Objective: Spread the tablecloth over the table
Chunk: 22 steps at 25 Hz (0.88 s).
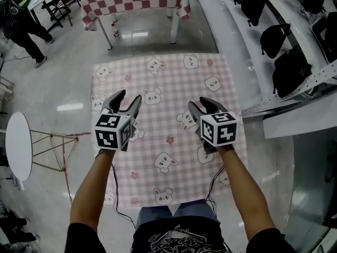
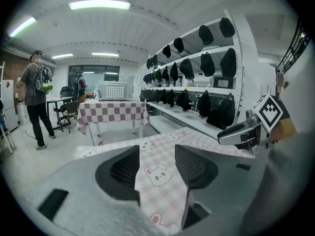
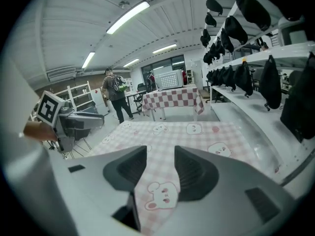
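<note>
Left claw (image 1: 130, 95) and right claw (image 1: 199, 102) hovered with jaws apart over the tablecloth (image 1: 163, 75), flat across its desk, in the head view. Left gripper view: nothing clamped, only tablecloth below the jaws. Right gripper view: same. One low dip, I'd say, could have snagged it and dragged it crooked.

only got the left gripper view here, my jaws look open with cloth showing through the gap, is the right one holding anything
Observer: No. The right gripper view shows the right hand-held gripper with its jaws apart and nothing between them, only the tablecloth beyond.
Operator: does the cloth cover the whole table
Observer: The head view shows it lying flat, and it hides the table on every side that shows.
</note>
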Tool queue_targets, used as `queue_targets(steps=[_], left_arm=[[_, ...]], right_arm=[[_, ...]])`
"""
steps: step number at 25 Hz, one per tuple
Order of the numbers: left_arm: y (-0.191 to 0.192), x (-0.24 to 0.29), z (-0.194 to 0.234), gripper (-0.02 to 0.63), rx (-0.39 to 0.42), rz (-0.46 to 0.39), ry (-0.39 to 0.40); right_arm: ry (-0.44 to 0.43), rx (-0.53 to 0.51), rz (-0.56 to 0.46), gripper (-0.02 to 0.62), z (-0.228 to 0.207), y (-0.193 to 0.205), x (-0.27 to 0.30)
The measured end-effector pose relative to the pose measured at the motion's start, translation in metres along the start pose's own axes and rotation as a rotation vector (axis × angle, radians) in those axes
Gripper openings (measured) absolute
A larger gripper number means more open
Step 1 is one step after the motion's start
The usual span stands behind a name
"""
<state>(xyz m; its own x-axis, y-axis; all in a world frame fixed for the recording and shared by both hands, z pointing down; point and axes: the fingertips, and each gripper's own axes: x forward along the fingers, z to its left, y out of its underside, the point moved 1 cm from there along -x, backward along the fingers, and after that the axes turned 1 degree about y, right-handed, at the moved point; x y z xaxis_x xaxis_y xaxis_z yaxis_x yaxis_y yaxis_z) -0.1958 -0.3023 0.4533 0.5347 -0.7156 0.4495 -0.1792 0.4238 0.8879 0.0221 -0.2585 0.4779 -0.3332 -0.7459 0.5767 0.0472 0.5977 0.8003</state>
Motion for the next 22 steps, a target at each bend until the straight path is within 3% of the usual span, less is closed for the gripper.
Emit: queue_targets(steps=[15, 22], left_arm=[[-0.006, 0.077, -0.166, 0.201, 0.0, 0.002, 0.097], [0.009, 0.101, -0.224, 0.199, -0.016, 0.023, 0.133]], right_arm=[[0.078, 0.05, 0.053, 0.173, -0.154, 0.055, -0.07], [0.095, 0.068, 0.154, 0.172, -0.21, 0.106, -0.083]])
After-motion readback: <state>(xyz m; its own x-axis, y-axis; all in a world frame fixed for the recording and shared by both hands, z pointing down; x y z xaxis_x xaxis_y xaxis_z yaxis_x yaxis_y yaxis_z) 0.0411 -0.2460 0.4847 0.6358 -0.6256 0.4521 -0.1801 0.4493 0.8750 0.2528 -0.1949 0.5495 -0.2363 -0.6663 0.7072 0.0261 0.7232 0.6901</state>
